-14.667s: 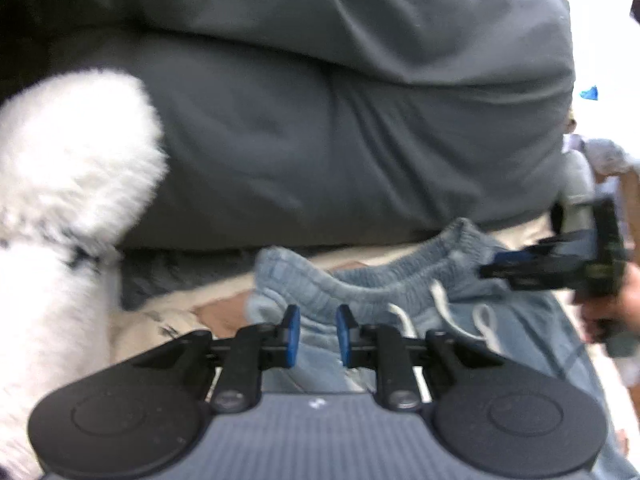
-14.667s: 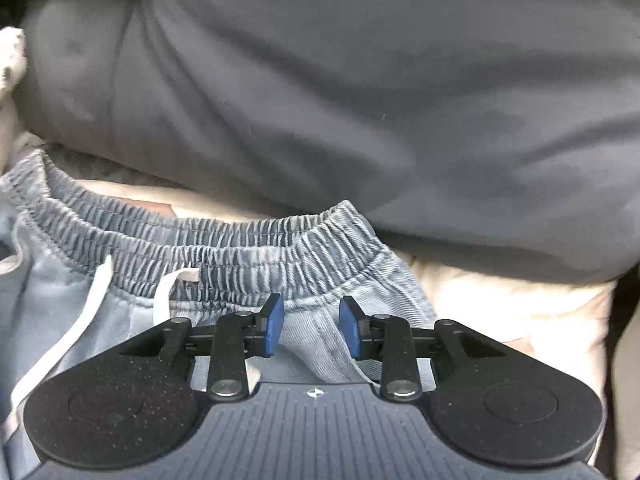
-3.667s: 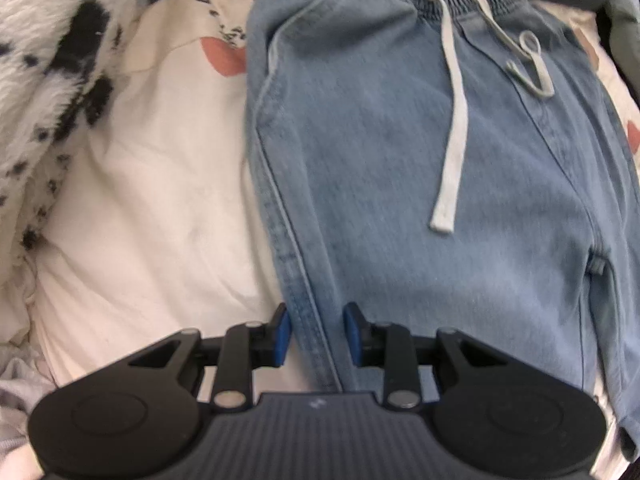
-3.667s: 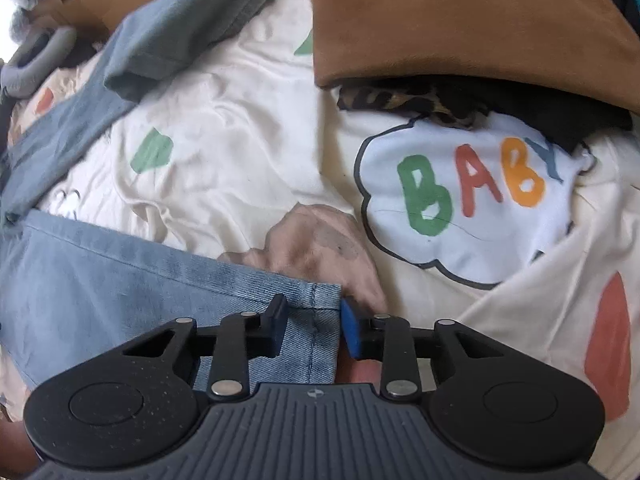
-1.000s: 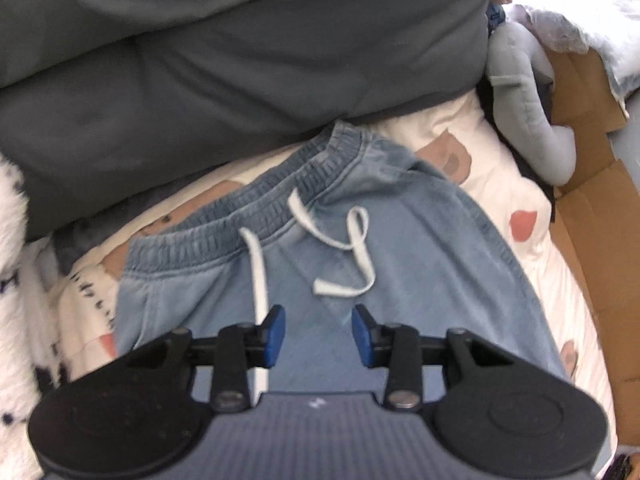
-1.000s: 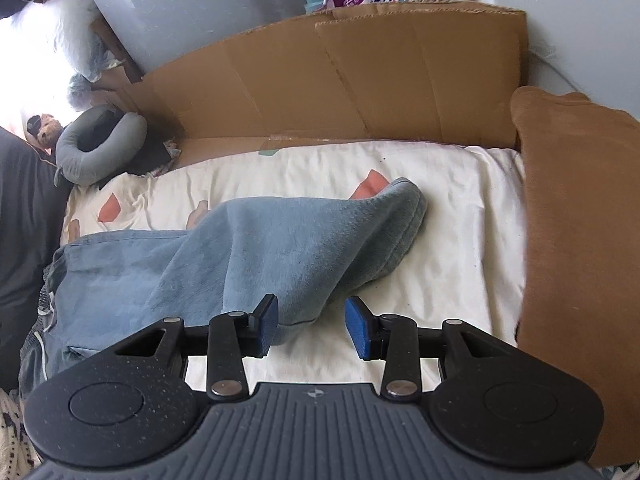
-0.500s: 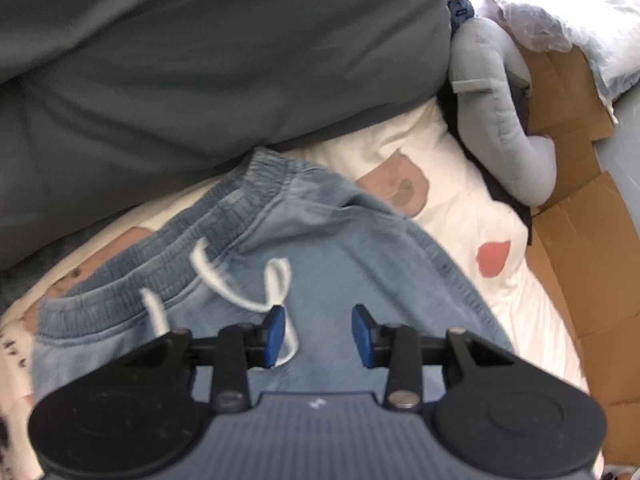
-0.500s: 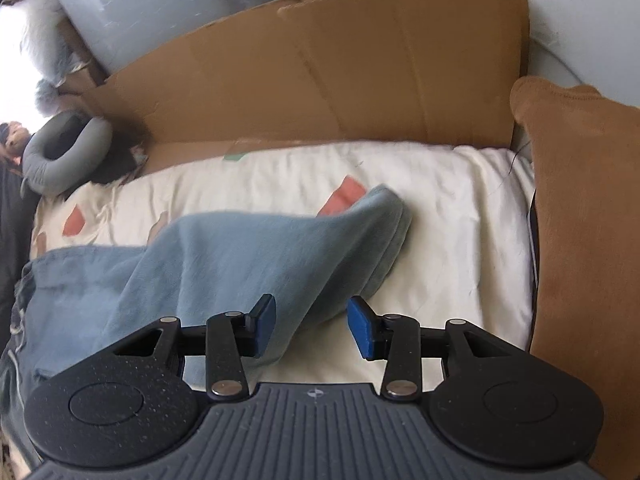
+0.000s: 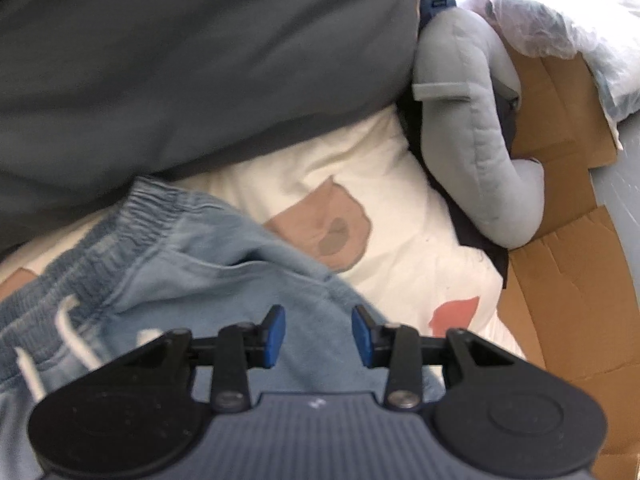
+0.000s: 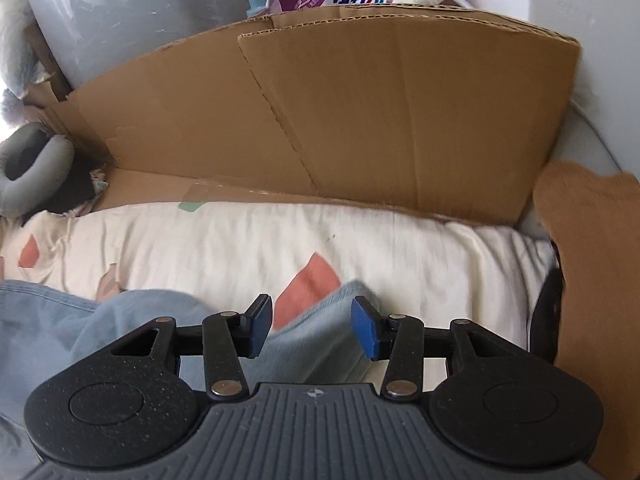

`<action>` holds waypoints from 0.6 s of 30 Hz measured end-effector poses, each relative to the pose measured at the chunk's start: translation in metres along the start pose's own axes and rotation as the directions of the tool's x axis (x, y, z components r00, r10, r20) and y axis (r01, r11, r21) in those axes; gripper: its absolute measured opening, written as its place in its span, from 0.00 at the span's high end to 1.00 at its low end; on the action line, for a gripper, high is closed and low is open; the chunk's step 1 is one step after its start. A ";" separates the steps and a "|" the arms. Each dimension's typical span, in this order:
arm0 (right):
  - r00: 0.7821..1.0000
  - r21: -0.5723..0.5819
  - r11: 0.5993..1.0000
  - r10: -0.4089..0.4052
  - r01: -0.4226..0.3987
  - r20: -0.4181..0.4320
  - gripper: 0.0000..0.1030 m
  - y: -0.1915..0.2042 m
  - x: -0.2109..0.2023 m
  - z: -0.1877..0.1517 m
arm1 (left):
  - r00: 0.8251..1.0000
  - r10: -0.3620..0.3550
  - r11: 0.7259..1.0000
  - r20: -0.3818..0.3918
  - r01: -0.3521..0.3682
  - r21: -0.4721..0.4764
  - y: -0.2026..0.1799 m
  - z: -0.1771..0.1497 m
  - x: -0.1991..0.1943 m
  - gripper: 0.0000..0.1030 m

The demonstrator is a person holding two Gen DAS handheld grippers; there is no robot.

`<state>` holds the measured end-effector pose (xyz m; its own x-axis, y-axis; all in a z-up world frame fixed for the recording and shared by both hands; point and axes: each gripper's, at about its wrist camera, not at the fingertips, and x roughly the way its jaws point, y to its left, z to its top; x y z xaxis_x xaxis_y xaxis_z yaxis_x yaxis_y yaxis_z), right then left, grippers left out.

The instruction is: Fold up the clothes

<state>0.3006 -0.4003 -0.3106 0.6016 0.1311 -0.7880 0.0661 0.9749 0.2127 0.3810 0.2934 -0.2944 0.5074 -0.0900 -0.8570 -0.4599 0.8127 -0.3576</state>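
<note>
My right gripper (image 10: 311,326) has its jaws just opening over the folded jeans (image 10: 316,332) leg end, left gripper (image 9: 319,334) gapes above their hip, apparently gripping nothing, jeans flat on the cream sheet (image 9: 404,200).

Faded light-blue denim trousers (image 9: 192,264) with a white drawstring (image 9: 72,336) at lower left. Cream sheet (image 10: 248,240) printed with coral and tan patches. Slate-grey duvet (image 9: 180,60) fills the upper left, and a pale grey plush toy (image 9: 472,128) sits right. Plain brown cardboard (image 10: 360,120) up top, rust-brown cloth (image 10: 592,248) right. Blue pads on black tongs (image 10: 311,326).
</note>
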 end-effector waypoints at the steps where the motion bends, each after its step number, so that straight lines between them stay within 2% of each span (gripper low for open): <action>1: 1.000 -0.003 1.000 -0.005 0.005 -0.001 0.51 0.000 0.004 0.003 | 1.000 -0.007 1.000 -0.005 0.007 -0.004 -0.004 0.000 0.006 0.62; 5: 1.000 -0.012 1.000 -0.019 0.019 0.007 0.51 -0.005 0.020 0.012 | 0.999 -0.042 0.999 -0.029 0.041 -0.020 -0.018 -0.003 0.025 0.62; 8: 1.000 -0.008 1.000 -0.018 0.018 0.007 0.50 -0.009 0.032 0.015 | 0.998 -0.046 0.999 -0.052 0.044 -0.023 -0.030 -0.008 0.041 0.62; 15: 0.999 -0.095 0.995 0.006 -0.010 -0.038 0.50 -0.007 0.058 0.008 | 0.994 -0.037 0.999 -0.101 0.035 -0.020 -0.043 -0.015 0.072 0.62; 18: 0.999 -0.145 0.989 0.012 -0.019 -0.050 0.42 -0.003 0.063 0.003 | 0.991 -0.021 1.000 -0.132 0.019 -0.015 -0.044 -0.021 0.084 0.61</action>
<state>0.3405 -0.3956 -0.3596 0.5618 0.1516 -0.8133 -0.0616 0.9880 0.1417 0.4288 0.2383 -0.3587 0.4162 -0.1818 -0.8909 -0.4615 0.8020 -0.3793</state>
